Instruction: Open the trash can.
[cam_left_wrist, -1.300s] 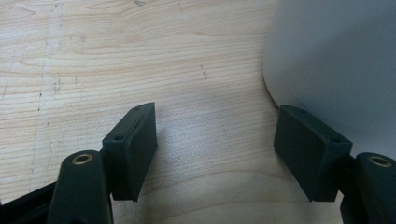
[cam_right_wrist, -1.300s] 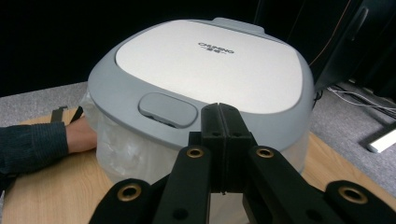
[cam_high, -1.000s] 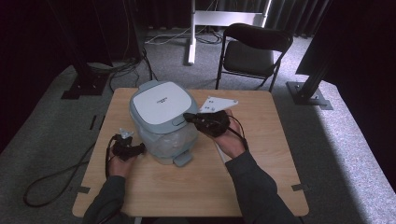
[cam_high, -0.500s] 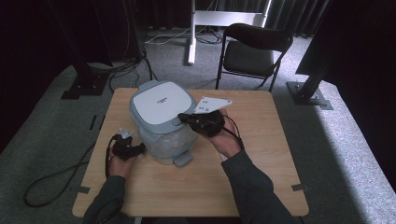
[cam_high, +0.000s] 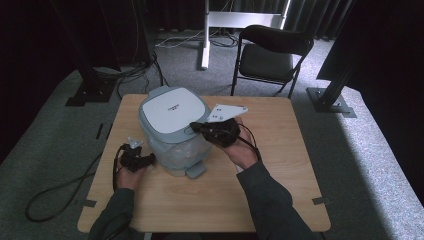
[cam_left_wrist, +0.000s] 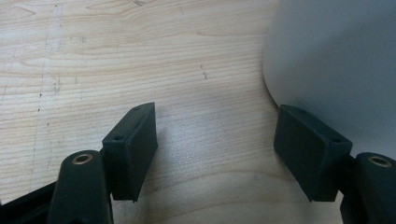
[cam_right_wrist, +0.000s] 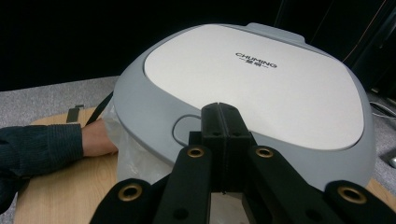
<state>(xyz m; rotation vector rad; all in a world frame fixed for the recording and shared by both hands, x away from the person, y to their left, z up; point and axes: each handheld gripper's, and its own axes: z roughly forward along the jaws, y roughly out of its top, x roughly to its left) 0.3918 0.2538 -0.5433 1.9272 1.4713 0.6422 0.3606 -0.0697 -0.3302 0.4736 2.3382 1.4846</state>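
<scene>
- Bin (cam_high: 172, 127) sits near the tabletop's (cam_high: 280, 180) far-left corner, lid down.
- Right gripper (cam_high: 196, 126), fingers together, has slid from the bin's right side onto the lid's front button (cam_right_wrist: 187, 128), seemingly pressing it.
- Left gripper (cam_high: 150, 160), fingers apart, steadies the base.

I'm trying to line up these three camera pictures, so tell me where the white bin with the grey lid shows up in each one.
High view: the bin stands left of centre on the table.
Left gripper view: its pale wall takes the upper right, beside the right-hand jaw.
Right gripper view: its grey lid spans the middle, beyond the closed jaws.
Shared landmark: the wooden tabletop.
</scene>
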